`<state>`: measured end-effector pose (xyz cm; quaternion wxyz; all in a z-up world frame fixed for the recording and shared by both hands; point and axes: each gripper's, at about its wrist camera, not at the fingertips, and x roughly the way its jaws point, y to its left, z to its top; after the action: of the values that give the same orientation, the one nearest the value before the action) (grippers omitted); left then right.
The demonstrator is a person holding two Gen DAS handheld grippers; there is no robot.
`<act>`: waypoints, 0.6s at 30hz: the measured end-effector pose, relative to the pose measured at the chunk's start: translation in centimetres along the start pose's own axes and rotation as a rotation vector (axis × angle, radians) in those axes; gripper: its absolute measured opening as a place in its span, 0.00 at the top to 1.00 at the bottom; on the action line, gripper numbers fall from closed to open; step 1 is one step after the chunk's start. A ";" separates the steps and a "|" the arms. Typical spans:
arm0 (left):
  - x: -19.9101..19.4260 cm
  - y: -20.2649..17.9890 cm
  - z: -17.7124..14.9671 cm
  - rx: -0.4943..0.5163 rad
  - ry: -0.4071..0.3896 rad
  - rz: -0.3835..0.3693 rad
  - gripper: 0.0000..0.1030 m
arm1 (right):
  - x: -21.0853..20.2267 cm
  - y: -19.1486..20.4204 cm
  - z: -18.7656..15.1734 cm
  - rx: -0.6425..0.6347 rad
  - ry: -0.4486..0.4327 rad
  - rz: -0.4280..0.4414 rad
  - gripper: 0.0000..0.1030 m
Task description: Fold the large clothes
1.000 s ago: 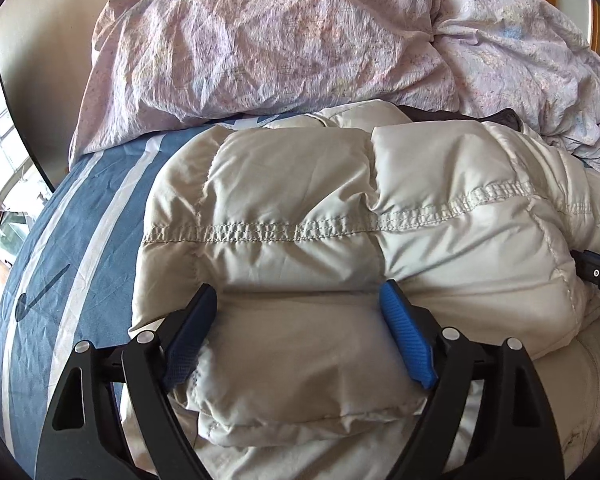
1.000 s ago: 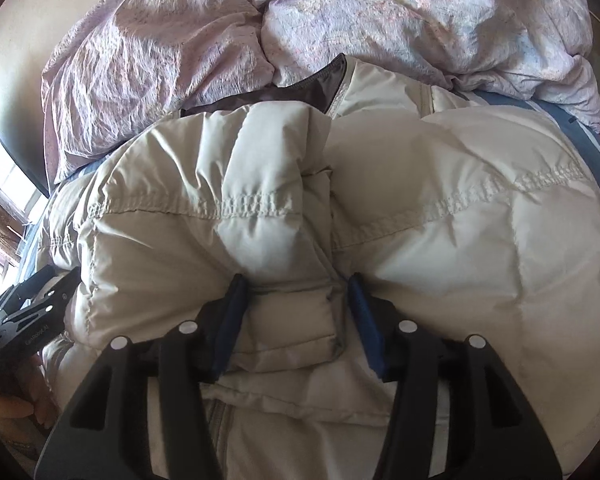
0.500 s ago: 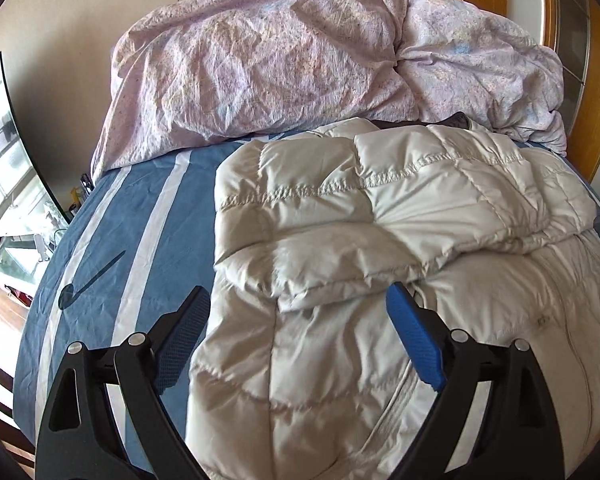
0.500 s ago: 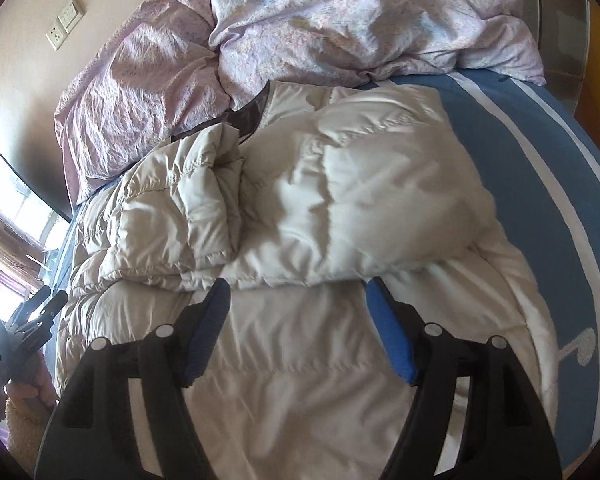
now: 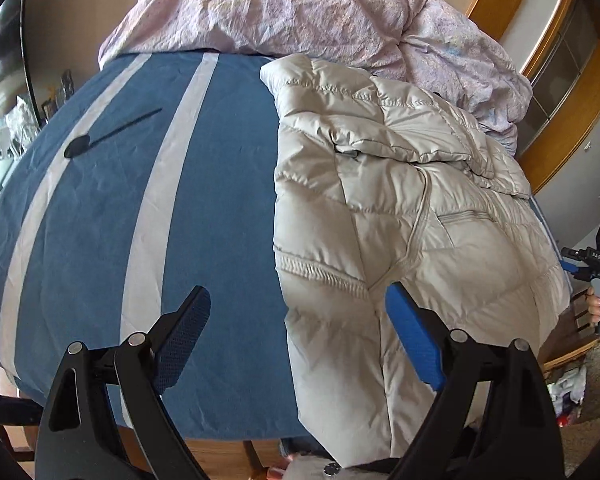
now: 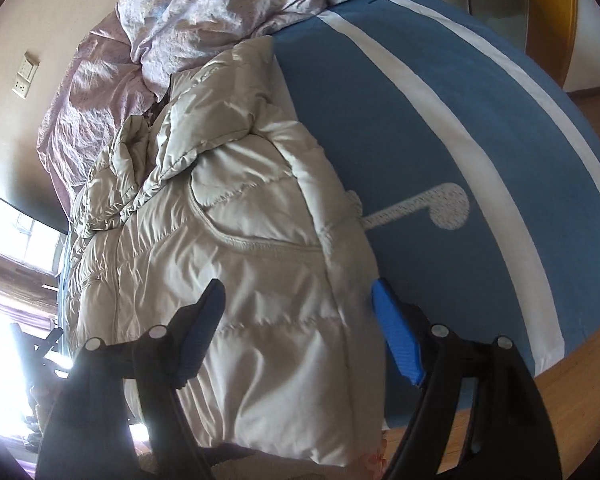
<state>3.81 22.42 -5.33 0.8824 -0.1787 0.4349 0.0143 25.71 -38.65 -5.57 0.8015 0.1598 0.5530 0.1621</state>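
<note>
A beige quilted down jacket (image 5: 388,208) lies lengthwise on the blue striped bed, its sleeves folded across its upper part and its hem hanging over the near bed edge. It also shows in the right wrist view (image 6: 236,240). My left gripper (image 5: 300,328) is open and empty, raised above the jacket's left edge near the hem. My right gripper (image 6: 298,320) is open and empty, raised above the jacket's right edge near the hem. The right gripper's body shows at the far right of the left wrist view (image 5: 592,264).
A crumpled lilac duvet (image 5: 308,8) is piled at the head of the bed, touching the jacket's collar. The blue sheet with white stripes (image 5: 112,208) lies bare to the left and to the right (image 6: 440,128). A wooden frame (image 5: 572,92) stands at the right.
Both grippers let go of the folded sleeves and pulled back and up toward the foot of the bed. The folded sleeves stay on the jacket.
</note>
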 end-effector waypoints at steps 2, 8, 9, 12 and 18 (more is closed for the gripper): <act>-0.1 0.5 -0.8 -0.040 0.007 -0.059 0.13 | -0.2 -1.0 -0.7 0.020 0.013 0.012 0.26; 0.7 0.0 -2.8 -0.067 0.039 -0.128 0.20 | 1.2 -2.4 -2.7 0.051 0.105 0.096 0.29; 0.9 -0.1 -3.1 -0.077 0.049 -0.141 0.22 | 1.1 -2.3 -3.0 0.043 0.093 0.100 0.30; 1.0 -0.1 -3.8 -0.091 0.034 -0.160 0.22 | 1.0 -2.2 -3.6 0.037 0.100 0.126 0.34; 1.0 0.0 -5.2 -0.172 0.007 -0.290 0.30 | 1.1 -2.6 -4.5 0.056 0.124 0.216 0.43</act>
<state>0.48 20.56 -8.98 0.8551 -0.3145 0.4049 -0.0766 22.07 -40.12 -9.14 0.7387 0.2306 0.5854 0.2417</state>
